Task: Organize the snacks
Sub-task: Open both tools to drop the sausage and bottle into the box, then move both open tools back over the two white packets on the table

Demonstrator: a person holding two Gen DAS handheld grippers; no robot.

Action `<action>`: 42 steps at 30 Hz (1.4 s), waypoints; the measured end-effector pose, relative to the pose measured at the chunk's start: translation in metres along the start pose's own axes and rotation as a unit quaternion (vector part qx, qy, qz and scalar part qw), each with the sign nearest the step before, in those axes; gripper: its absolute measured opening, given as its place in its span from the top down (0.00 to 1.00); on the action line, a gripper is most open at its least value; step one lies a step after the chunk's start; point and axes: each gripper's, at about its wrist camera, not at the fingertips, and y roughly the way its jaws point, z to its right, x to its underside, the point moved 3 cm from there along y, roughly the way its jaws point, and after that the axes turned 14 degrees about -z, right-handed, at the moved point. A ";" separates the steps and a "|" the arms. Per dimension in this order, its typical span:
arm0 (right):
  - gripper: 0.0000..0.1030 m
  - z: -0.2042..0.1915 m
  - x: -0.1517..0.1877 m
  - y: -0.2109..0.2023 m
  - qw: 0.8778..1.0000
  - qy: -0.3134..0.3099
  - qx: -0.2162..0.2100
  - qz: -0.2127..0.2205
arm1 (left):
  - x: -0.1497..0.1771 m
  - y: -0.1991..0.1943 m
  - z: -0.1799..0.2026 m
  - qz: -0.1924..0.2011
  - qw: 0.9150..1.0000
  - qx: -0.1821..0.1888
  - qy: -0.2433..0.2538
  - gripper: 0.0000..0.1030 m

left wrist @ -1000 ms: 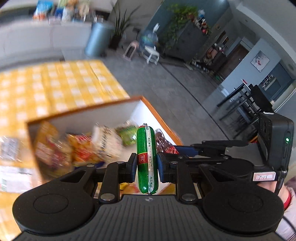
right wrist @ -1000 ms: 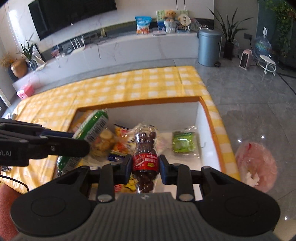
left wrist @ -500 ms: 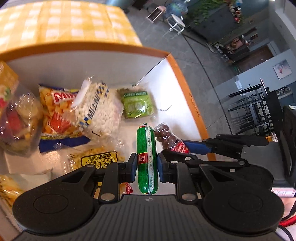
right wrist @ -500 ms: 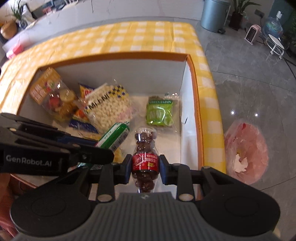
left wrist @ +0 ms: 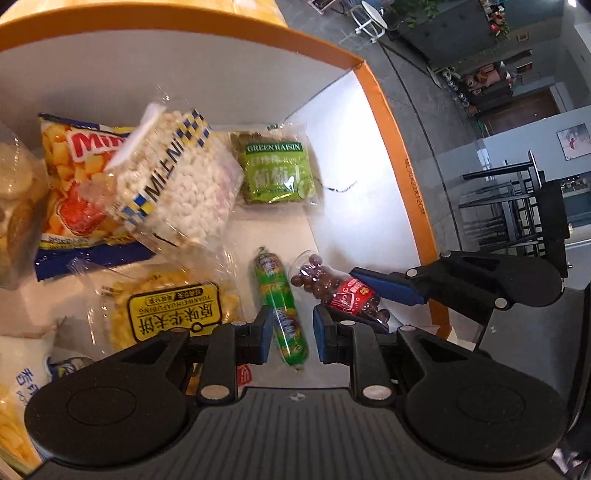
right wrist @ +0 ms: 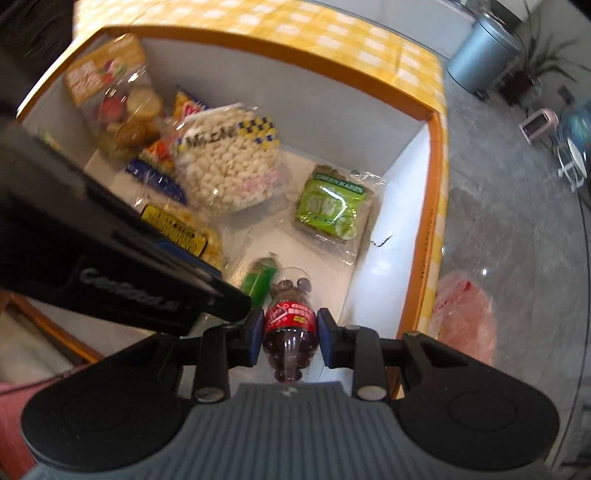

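Note:
A white box with an orange rim [left wrist: 391, 122] holds several snack packs. My left gripper [left wrist: 291, 326] is shut on a green sausage stick [left wrist: 275, 291], which leans to the left between the blue pads, low over the box floor. Just to its right, a small clear bottle of chocolate balls with a red label [left wrist: 340, 291] sits in my right gripper. In the right wrist view my right gripper [right wrist: 290, 334] is shut on that bottle [right wrist: 290, 319] at its label, pointing steeply down by the box's right wall [right wrist: 391, 206]. The sausage [right wrist: 258, 280] shows beside it, under the left gripper's black finger [right wrist: 207, 291].
On the box floor lie a bag of white puffs [left wrist: 177, 184], a green raisin pack [left wrist: 277, 173], a yellow and red snack bag [left wrist: 74, 177], a yellow-labelled pack [left wrist: 173, 310] and a cookie bag [right wrist: 118, 92]. Outside are the yellow checked cloth [right wrist: 332, 26] and a pink bag [right wrist: 465, 317] on the floor.
Both grippers have sunk into the box and tipped downward, side by side. The sausage, upright in the left grip before, now leans left. The bottle's grip is unchanged.

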 end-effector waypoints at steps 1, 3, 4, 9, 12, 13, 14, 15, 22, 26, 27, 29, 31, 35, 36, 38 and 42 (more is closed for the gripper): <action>0.72 0.000 0.001 -0.001 1.000 0.000 0.003 0.000 | 0.001 0.000 0.000 0.000 1.000 0.001 0.001 0.76; 0.72 0.000 0.001 -0.001 1.000 0.000 0.004 0.001 | 0.003 -0.002 0.001 0.001 1.000 0.004 0.001 0.76; 0.72 0.000 0.002 -0.001 1.000 -0.001 0.005 0.002 | 0.004 -0.004 0.000 0.004 1.000 0.003 0.002 0.76; 0.72 -0.003 0.000 -0.001 0.999 -0.008 0.038 -0.001 | 0.011 -0.021 0.000 0.022 1.000 -0.015 0.016 0.76; 0.72 -0.004 -0.002 0.000 0.999 -0.003 0.043 -0.008 | 0.018 -0.031 0.001 0.033 0.999 -0.032 0.030 0.74; 0.72 -0.004 -0.002 0.001 0.999 -0.001 0.044 -0.008 | 0.021 -0.034 0.001 0.037 0.998 -0.040 0.034 0.72; 0.73 -0.003 -0.002 0.001 0.999 0.002 0.046 -0.009 | 0.023 -0.037 0.000 0.039 0.997 -0.049 0.039 0.72; 0.72 -0.003 -0.003 0.000 0.999 0.003 0.047 -0.006 | 0.026 -0.040 0.000 0.041 0.997 -0.056 0.045 0.72; 0.69 -0.009 -0.002 -0.007 0.999 0.002 0.047 -0.002 | 0.039 -0.053 -0.001 0.048 0.993 -0.078 0.068 0.71; 0.63 -0.015 0.001 -0.018 0.999 0.008 0.048 0.011 | 0.049 -0.066 0.002 0.062 0.992 -0.078 0.080 0.67; 0.62 -0.016 0.003 -0.022 0.999 0.010 0.046 0.017 | 0.052 -0.070 0.003 0.067 0.991 -0.082 0.084 0.67; 0.60 -0.020 0.005 -0.029 0.998 0.016 0.045 0.028 | 0.059 -0.078 0.006 0.080 0.988 -0.091 0.097 0.67; 0.59 -0.025 0.008 -0.038 0.998 0.023 0.044 0.041 | 0.067 -0.089 0.009 0.094 0.985 -0.098 0.109 0.67; 0.59 -0.039 0.015 -0.057 0.995 0.043 0.041 0.081 | 0.086 -0.114 0.013 0.130 0.976 -0.114 0.132 0.64; 0.59 -0.043 0.017 -0.062 0.994 0.050 0.038 0.094 | 0.091 -0.121 0.014 0.144 0.972 -0.121 0.138 0.63; 0.59 -0.053 0.020 -0.071 0.990 0.061 0.034 0.122 | 0.103 -0.136 0.012 0.175 0.965 -0.133 0.146 0.58; 0.59 -0.080 0.022 -0.087 0.981 0.071 0.034 0.178 | 0.129 -0.162 0.000 0.227 0.952 -0.147 0.144 0.54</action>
